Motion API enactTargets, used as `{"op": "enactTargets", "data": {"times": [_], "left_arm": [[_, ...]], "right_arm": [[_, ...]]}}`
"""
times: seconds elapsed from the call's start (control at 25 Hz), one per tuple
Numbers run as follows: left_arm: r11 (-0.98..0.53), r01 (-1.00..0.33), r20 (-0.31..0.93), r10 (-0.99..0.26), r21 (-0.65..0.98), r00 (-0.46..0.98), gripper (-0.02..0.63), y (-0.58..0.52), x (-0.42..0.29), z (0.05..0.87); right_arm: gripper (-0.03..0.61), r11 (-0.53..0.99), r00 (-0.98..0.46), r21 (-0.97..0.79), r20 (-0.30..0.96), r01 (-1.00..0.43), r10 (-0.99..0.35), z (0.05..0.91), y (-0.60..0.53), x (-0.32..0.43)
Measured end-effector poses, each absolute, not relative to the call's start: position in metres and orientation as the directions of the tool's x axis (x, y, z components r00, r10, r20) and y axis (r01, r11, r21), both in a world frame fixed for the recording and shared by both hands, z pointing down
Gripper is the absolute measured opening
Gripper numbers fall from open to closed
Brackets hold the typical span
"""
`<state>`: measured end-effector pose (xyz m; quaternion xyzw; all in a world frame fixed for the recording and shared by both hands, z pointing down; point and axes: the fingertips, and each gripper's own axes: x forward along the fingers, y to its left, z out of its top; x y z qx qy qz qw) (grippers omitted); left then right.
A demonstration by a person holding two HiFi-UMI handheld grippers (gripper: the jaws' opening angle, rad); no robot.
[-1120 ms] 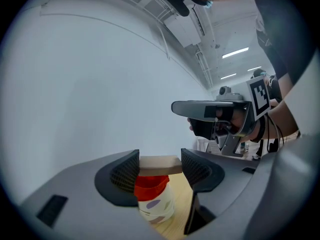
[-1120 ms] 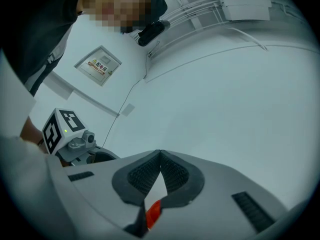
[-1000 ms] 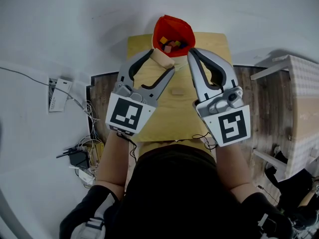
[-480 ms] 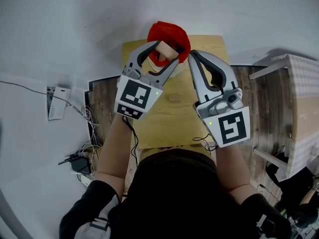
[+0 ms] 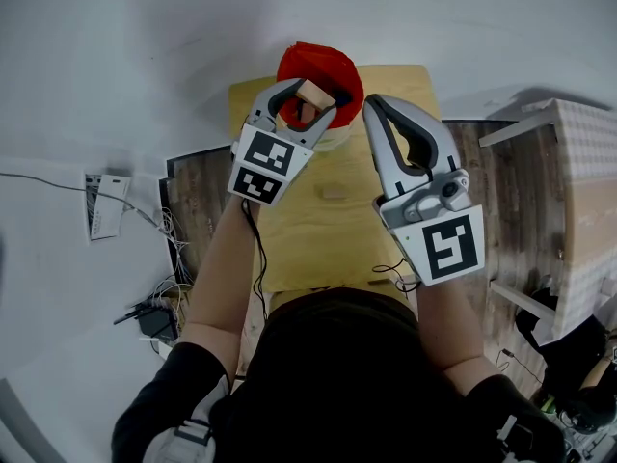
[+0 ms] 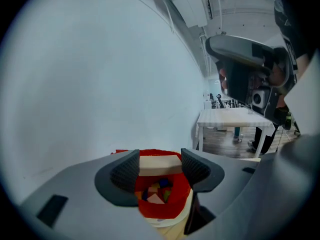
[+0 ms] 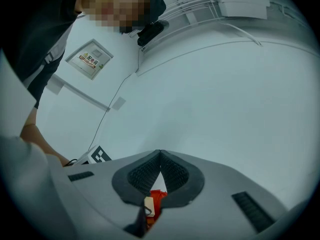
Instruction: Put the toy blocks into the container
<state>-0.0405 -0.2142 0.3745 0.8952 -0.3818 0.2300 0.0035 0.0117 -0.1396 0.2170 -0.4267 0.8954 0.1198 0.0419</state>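
The red container stands at the far end of the wooden table, with several coloured blocks inside. My left gripper is shut on a pale wooden block and holds it just above the container's mouth. In the left gripper view the pale wooden block spans the gap between both pads, with the red container right below. My right gripper hovers to the right of the container, shut and empty. Its pads meet at the tips in the right gripper view.
A small flat pale piece lies on the table's middle. A white table stands to the right over wood flooring. Cables and a power strip lie on the floor at the left. A plain wall rises behind the container.
My left gripper has carried the wooden block forward, from the container's near rim to above its mouth. The right gripper has stayed in place.
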Motion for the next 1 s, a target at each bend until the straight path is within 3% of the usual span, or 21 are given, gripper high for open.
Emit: {"op": "enactTargets", "data": {"times": [0.68, 1.0], "left_arm": [[-0.722, -0.676, 0.455, -0.656, -0.146, 0.602, 0.272, -0.223, -0.04, 0.398], [-0.666, -0.706, 0.429, -0.725, -0.24, 0.538, 0.276, -0.23, -0.05, 0.404]], "right_arm": [[0.025, 0.596, -0.619, 0.173, -0.161, -0.784, -0.768, 0.224, -0.147, 0.016], [0.025, 0.597, -0.619, 0.169, -0.157, -0.784, -0.769, 0.227, -0.148, 0.013]]}}
